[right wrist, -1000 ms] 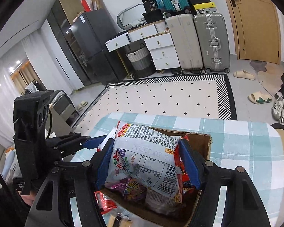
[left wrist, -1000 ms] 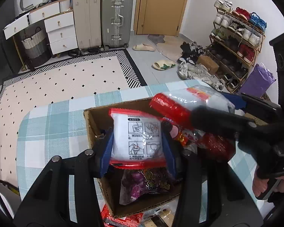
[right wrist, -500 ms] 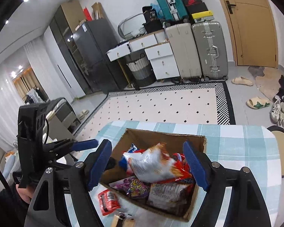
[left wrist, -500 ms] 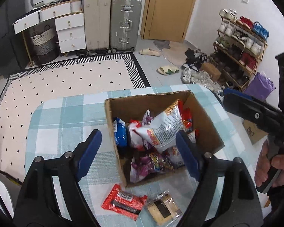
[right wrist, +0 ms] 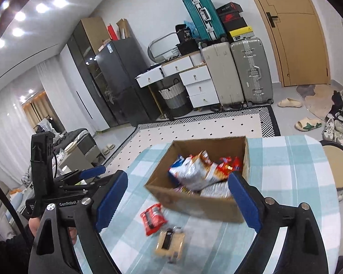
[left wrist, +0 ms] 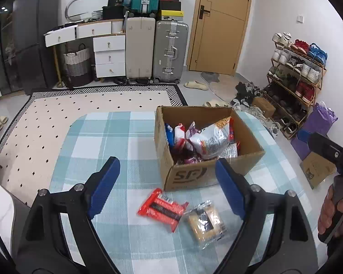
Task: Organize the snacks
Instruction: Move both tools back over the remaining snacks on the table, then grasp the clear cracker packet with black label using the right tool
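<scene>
A brown cardboard box [left wrist: 187, 175] [right wrist: 194, 202] sits on the checked tablecloth and holds several snack bags, a white and orange bag [left wrist: 211, 137] [right wrist: 192, 173] on top. A red snack packet [left wrist: 163, 209] [right wrist: 152, 218] and a clear-wrapped tan biscuit pack [left wrist: 205, 222] [right wrist: 170, 243] lie on the cloth in front of the box. My left gripper [left wrist: 169, 188] is open and empty, above and just behind these two packs. My right gripper [right wrist: 178, 202] is open and empty, raised over the box's near side. The left gripper also shows in the right wrist view [right wrist: 80, 178].
The table [left wrist: 116, 137] has a rounded far edge, with a dotted rug beyond. Suitcases [left wrist: 169, 50], white drawers [left wrist: 107, 52] and a dark fridge stand at the far wall. A shoe rack [left wrist: 295, 75] is at the right. A round stool [right wrist: 338, 166] stands beside the table.
Both grippers let go of their snack bags into the box, opened wide and pulled back and up. The red packet and biscuit pack came into full view.
</scene>
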`<action>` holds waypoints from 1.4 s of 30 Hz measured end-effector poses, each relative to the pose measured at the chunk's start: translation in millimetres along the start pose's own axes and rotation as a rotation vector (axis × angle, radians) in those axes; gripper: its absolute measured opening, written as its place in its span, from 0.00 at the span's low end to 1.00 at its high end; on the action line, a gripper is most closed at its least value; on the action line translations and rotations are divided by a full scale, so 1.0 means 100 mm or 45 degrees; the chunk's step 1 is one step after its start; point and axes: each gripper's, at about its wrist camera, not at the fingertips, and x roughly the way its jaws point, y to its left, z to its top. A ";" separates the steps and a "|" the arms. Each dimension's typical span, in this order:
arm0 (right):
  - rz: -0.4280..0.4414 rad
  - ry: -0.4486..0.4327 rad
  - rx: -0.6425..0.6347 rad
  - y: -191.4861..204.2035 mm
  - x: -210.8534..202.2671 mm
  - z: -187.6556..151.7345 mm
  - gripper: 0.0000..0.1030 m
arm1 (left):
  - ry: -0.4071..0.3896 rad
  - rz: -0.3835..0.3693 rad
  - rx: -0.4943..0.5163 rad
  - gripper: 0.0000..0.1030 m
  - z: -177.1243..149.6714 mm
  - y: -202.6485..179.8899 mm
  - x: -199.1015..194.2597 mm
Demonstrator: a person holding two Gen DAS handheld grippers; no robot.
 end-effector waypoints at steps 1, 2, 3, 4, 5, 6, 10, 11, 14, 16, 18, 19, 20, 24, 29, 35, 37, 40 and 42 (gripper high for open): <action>-0.013 -0.020 -0.007 0.04 -0.05 -0.06 0.92 | -0.017 0.008 -0.010 0.85 -0.07 0.00 -0.08; -0.023 -0.043 -0.019 0.08 -0.10 -0.13 0.93 | -0.031 0.007 -0.019 0.86 -0.14 0.01 -0.15; -0.030 -0.058 -0.036 0.13 -0.14 -0.21 0.94 | -0.044 0.009 -0.026 0.90 -0.21 0.02 -0.22; -0.037 -0.073 -0.056 0.19 -0.18 -0.31 0.94 | -0.061 0.019 -0.036 0.99 -0.27 0.02 -0.29; -0.039 -0.080 -0.067 0.24 -0.21 -0.37 0.95 | -0.079 0.027 -0.045 1.00 -0.33 0.03 -0.34; -0.039 -0.081 -0.074 0.27 -0.22 -0.42 0.96 | -0.102 0.028 -0.054 1.00 -0.40 0.05 -0.42; -0.053 -0.085 -0.101 0.40 -0.23 -0.66 0.97 | -0.118 0.038 -0.089 1.00 -0.68 0.11 -0.58; -0.052 -0.087 -0.104 0.42 -0.23 -0.70 0.97 | -0.120 0.044 -0.097 1.00 -0.71 0.12 -0.58; -0.070 -0.094 -0.122 0.48 -0.19 -0.84 0.99 | -0.120 0.061 -0.122 1.00 -0.86 0.16 -0.58; -0.083 -0.082 -0.129 0.50 -0.15 -0.95 0.99 | -0.115 0.073 -0.132 1.00 -0.96 0.20 -0.57; -0.080 -0.074 -0.124 0.50 -0.13 -1.05 0.99 | -0.113 0.091 -0.136 1.00 -1.07 0.23 -0.54; -0.084 -0.069 -0.124 0.50 -0.11 -1.10 0.99 | -0.110 0.106 -0.138 1.00 -1.11 0.24 -0.51; -0.089 -0.064 -0.125 0.50 -0.09 -1.14 0.99 | -0.108 0.120 -0.141 1.00 -1.14 0.25 -0.48; -0.100 -0.042 -0.110 0.45 0.04 -1.29 0.99 | -0.086 0.118 -0.161 1.00 -1.27 0.26 -0.35; -0.102 -0.001 -0.100 0.39 0.17 -1.36 0.99 | -0.059 0.121 -0.161 1.00 -1.30 0.29 -0.16; -0.107 0.063 -0.102 0.36 0.35 -1.40 0.99 | -0.024 0.113 -0.189 1.00 -1.38 0.37 0.02; -0.110 0.087 -0.107 0.36 0.41 -1.41 0.99 | -0.026 0.117 -0.192 1.00 -1.42 0.39 0.06; -0.114 0.131 -0.115 0.36 0.53 -1.42 0.99 | -0.026 0.119 -0.198 1.00 -1.46 0.43 0.12; -0.113 0.163 -0.121 0.36 0.62 -1.42 0.99 | -0.023 0.107 -0.209 1.00 -1.48 0.46 0.15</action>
